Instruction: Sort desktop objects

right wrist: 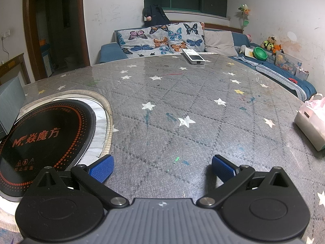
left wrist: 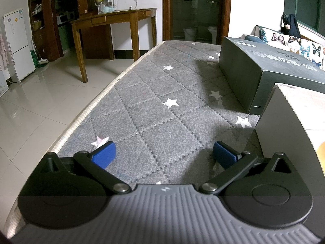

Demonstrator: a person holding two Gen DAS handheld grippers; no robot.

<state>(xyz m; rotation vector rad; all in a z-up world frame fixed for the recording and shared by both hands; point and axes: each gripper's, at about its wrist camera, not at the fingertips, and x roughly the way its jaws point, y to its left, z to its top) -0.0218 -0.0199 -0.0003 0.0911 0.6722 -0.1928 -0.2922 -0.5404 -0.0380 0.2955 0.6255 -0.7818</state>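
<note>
My left gripper (left wrist: 163,155) is open over the grey star-patterned table cover (left wrist: 158,105), with nothing between its blue pads. To its right stand a dark grey box (left wrist: 264,71) and a nearer light grey box (left wrist: 288,126). My right gripper (right wrist: 162,167) is also open and empty above the same kind of cover (right wrist: 182,105). A white remote-like device (right wrist: 193,56) lies at the far edge of the table. A pale tissue pack (right wrist: 310,122) sits at the right edge. A black round induction cooktop (right wrist: 40,140) is set into the table at the left.
The table's left edge (left wrist: 97,99) drops to a tiled floor, with a wooden desk (left wrist: 113,20) and a white fridge (left wrist: 18,44) beyond. A sofa with a butterfly blanket (right wrist: 162,36) and toys stands behind the table in the right wrist view.
</note>
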